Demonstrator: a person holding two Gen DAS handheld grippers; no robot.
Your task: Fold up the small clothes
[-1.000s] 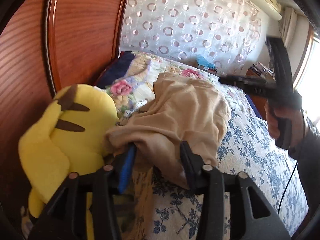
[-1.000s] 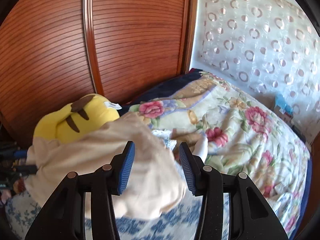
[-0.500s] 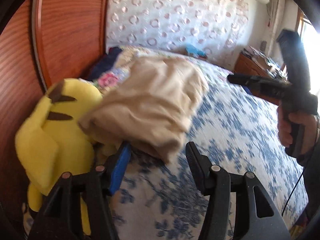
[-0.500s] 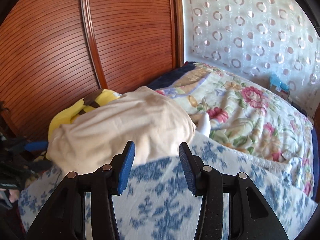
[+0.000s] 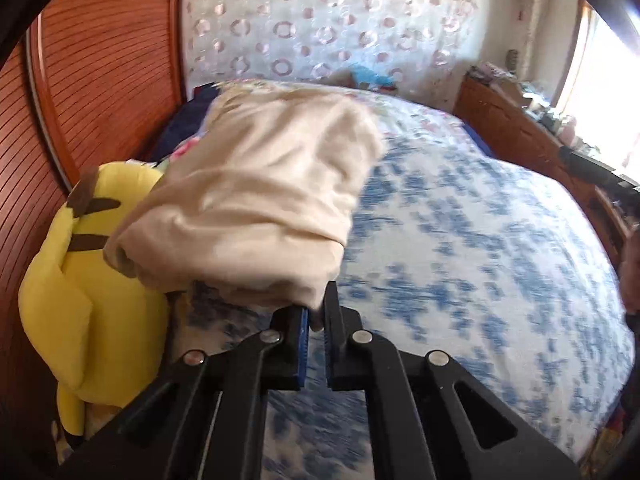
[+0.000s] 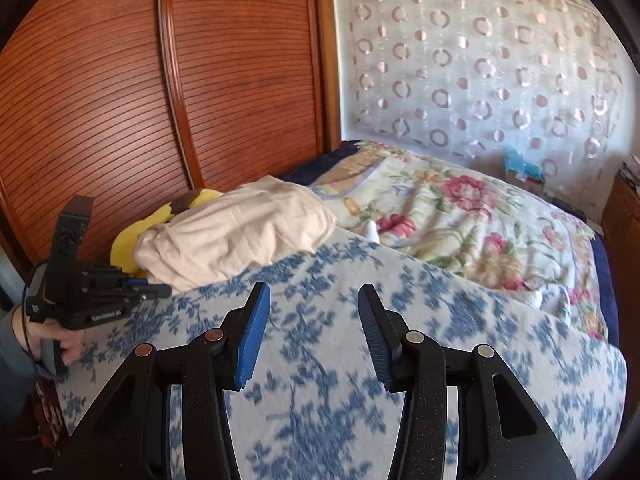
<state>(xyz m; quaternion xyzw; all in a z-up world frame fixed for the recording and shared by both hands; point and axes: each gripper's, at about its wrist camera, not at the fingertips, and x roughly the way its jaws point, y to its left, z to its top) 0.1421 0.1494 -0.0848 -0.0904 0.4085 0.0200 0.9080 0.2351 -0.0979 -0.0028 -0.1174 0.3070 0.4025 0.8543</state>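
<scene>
In the left wrist view, the left gripper (image 5: 316, 322) is seen at 6 o'clock, and its jaws are now pressed together on the near edge of the cream cloth (image 5: 264, 200). A moment ago the jaws were wide apart with the cloth only between them — so the cloth has just been caught. The cloth is bunched up at 11 o'clock, and its left side is laid against the yellow plush toy (image 5: 88, 280). The blue flowered sheet (image 5: 480, 280) is spread out at 3 o'clock.

In the right wrist view, the right gripper (image 6: 314, 334) is held apart with nothing in it, over the blue flowered sheet. It has been pulled back from the cloth, which is now seen at 10 o'clock. The cloth can probably be dragged out flat next.
</scene>
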